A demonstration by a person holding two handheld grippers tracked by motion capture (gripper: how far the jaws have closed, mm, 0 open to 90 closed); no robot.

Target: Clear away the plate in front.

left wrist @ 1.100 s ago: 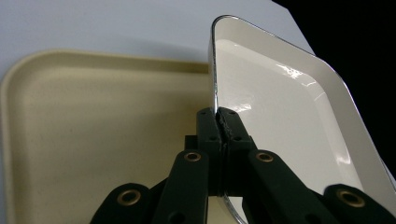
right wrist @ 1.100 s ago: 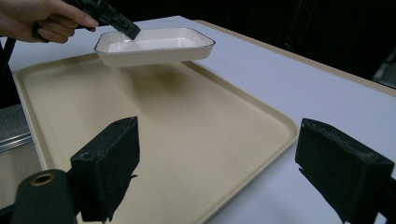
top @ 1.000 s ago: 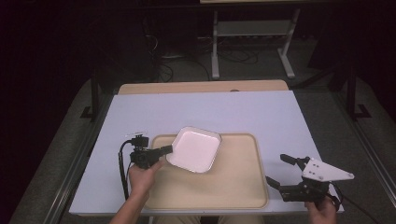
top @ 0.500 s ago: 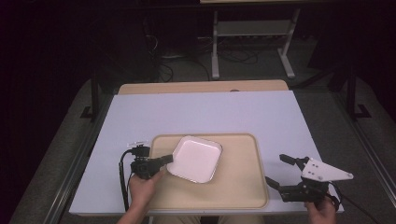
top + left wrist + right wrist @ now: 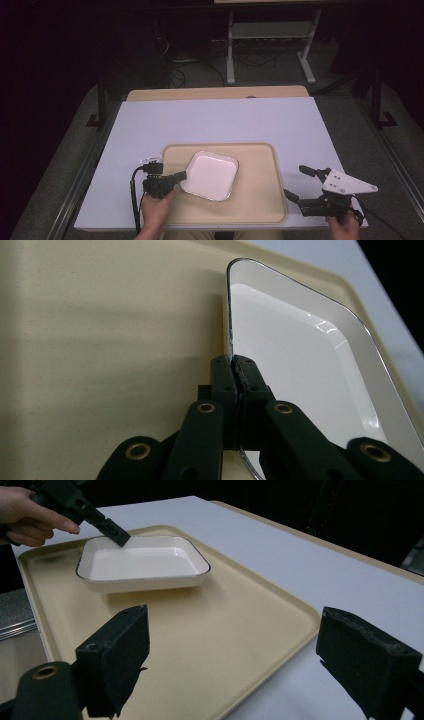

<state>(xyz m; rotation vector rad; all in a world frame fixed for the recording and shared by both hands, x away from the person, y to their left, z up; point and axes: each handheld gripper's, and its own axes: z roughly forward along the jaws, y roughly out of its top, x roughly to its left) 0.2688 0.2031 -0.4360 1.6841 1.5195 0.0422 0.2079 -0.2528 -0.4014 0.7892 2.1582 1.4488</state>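
Note:
A white square dish (image 5: 211, 175) with a thin dark rim lies over the left half of a beige tray (image 5: 260, 200). My left gripper (image 5: 181, 176) is shut on the dish's near-left rim, coming in from the tray's left edge. In the left gripper view the two jaws pinch the rim (image 5: 234, 367), with the dish (image 5: 300, 365) running off to the right over the tray (image 5: 100, 340). My right gripper (image 5: 295, 181) stands open just off the tray's right edge with nothing between its jaws. The right gripper view looks across the tray (image 5: 210, 630) to the dish (image 5: 145, 562) and the left gripper (image 5: 117, 534).
The tray sits at the near middle of a pale blue-white table (image 5: 225, 122) with a wooden strip (image 5: 215, 93) along its far edge. A metal stand (image 5: 270, 35) and cables are on the dark floor beyond. The tray's right half is bare.
The left gripper has carried the dish toward the near edge and lower over the tray. The right gripper has kept still.

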